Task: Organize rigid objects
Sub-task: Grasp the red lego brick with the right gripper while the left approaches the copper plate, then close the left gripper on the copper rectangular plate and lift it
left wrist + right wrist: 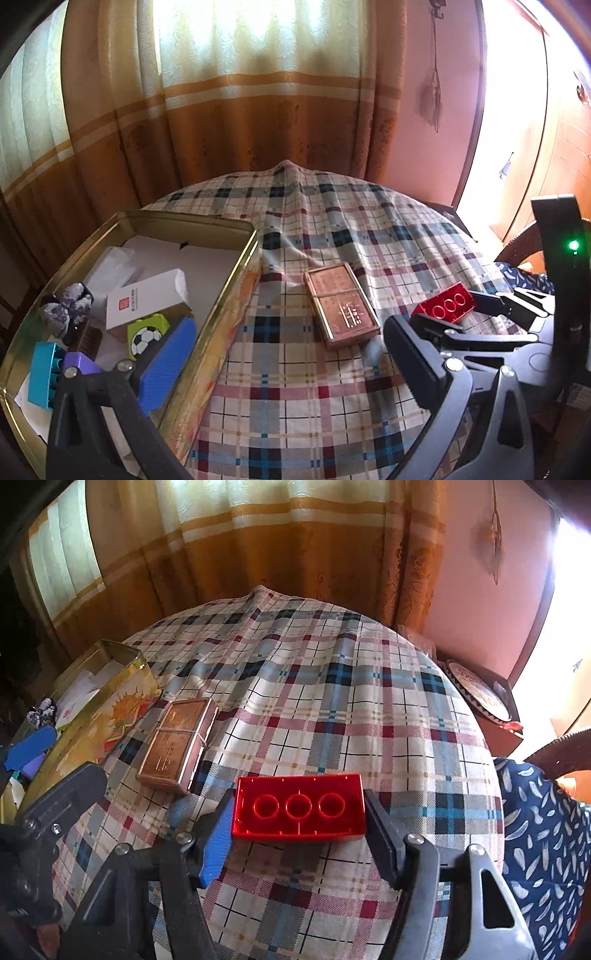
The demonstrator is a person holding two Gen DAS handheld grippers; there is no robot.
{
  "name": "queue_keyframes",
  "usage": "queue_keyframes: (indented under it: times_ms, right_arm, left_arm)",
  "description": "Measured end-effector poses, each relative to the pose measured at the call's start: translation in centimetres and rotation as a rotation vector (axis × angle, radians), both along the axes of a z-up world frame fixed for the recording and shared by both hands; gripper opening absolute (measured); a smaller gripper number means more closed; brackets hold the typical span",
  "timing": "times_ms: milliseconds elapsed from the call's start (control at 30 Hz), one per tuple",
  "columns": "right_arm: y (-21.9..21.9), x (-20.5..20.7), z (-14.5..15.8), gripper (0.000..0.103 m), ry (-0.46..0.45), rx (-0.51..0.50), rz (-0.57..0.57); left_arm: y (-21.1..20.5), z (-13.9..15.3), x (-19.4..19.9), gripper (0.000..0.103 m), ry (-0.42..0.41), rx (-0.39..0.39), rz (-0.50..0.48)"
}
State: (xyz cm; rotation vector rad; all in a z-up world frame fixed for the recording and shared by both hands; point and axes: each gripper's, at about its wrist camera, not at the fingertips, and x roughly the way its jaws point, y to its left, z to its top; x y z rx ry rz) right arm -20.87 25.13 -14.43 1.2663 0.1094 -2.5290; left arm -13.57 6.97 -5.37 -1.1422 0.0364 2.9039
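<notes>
Red brick (pixel 299 806) lies on the plaid surface (pixel 332 686) between the right tongs (pixel 297 834), pads at its ends; bare cloth beyond. Left tongs (pixel 280 354) gape beside the tin's rim (pixel 229 288).

You won't find much to read here. The white box (pixel 146 297) in the gold tin (pixel 236 273), lower left of the left wrist view, carries a small red square logo and a line of print, both too small to make out. The copper-coloured case (pixel 341 304) at mid-frame bears embossed lines and marks, none of them legible in either view.
</notes>
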Motion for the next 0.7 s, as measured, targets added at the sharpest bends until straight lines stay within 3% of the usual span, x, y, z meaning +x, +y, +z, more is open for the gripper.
queue_keyframes:
  times_ms: [367,500,700]
  right_arm:
    - [4.2,0.7,1.5,0.066,0.102,-0.086,-0.225]
    - [4.5,0.8,1.8,0.066,0.121,-0.095,-0.239]
    - [4.2,0.9,1.8,0.067,0.123,-0.102,-0.228]
  left_arm:
    - [2.3,-0.4,-0.8,0.102,0.002,-0.022,-0.069]
    - [2.6,-1.9,-2.8,0.089,-0.072,-0.001,-0.074]
    - [3.8,-2.3,-4.4,0.086,-0.073,-0.031,-0.077]
